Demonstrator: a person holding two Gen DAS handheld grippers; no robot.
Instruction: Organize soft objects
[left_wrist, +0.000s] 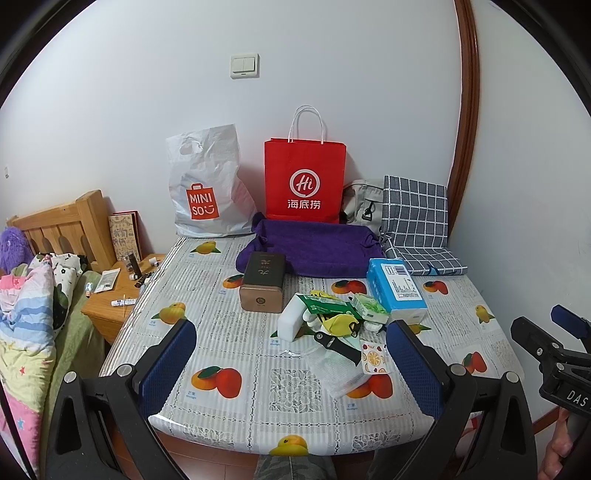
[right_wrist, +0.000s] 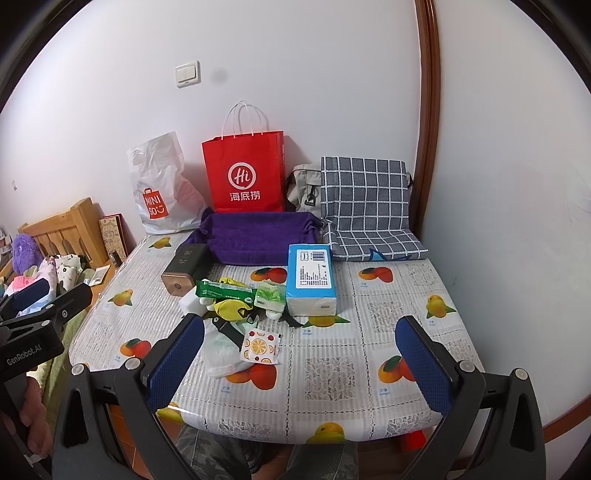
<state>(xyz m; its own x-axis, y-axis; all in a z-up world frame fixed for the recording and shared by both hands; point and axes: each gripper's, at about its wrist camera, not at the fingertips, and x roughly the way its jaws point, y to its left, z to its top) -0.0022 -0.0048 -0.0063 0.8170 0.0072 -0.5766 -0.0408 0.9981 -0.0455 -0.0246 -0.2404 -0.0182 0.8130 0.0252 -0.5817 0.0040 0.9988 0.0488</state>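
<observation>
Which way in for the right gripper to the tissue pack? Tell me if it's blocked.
Probably not blocked. The right gripper, jaws open, faces the tissue pack across bare tablecloth; the small clutter sits to the pack's left.

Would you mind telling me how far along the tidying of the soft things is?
Nothing looks done: the purple fabric bin appears empty. Nothing is in hand; the left tool and right tool hover open above the table's near edge. Left to do: the tissue pack, the yellow mask and the surrounding small pile.
</observation>
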